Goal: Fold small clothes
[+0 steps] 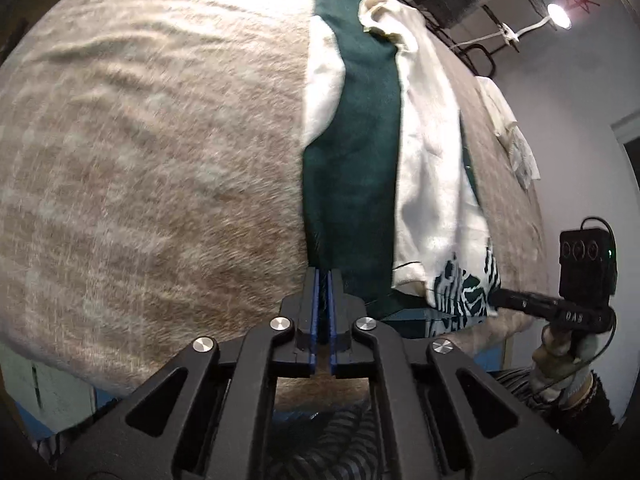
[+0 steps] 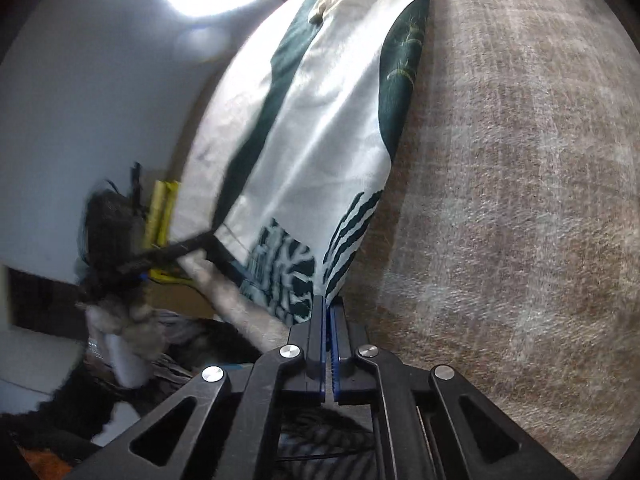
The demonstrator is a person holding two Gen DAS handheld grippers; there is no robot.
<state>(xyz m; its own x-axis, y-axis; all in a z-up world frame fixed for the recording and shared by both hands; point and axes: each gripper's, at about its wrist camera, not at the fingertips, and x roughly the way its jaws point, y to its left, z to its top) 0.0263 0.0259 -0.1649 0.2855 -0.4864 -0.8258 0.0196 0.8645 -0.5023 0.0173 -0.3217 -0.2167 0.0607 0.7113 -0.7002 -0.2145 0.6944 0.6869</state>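
So from where I'm sitting, the left gripper (image 1: 322,280) has its blue-padded jaws pinched tight on the near edge of the dark green and white small garment (image 1: 360,152), right on the solid green panel. The garment is stretched out lengthwise on the fuzzy beige-and-tan plaid blanket (image 1: 152,168) covering the counter, running away from the camera, with its cream collar (image 1: 378,4) bunched up at the far end. Over on the other side, the right gripper (image 2: 327,304) is clamped on the near hem corner too, where the white fabric has that dark green zebra-ish stripe print (image 2: 280,276). In the right wrist view the same garment (image 2: 320,120) lies long and mostly white with green curved patches, blanket (image 2: 500,200) spreading off to the right. Each camera catches the other gripper hanging onto the hem: the right one shows at the right edge of the left view (image 1: 520,300), and the left one looks blurry at the left of the right view (image 2: 176,250). There's a second pale folded cloth (image 1: 508,128) further along the blanket edge, well apart from the main piece, and a bright clip-on lamp (image 1: 559,16) glaring in the corner.
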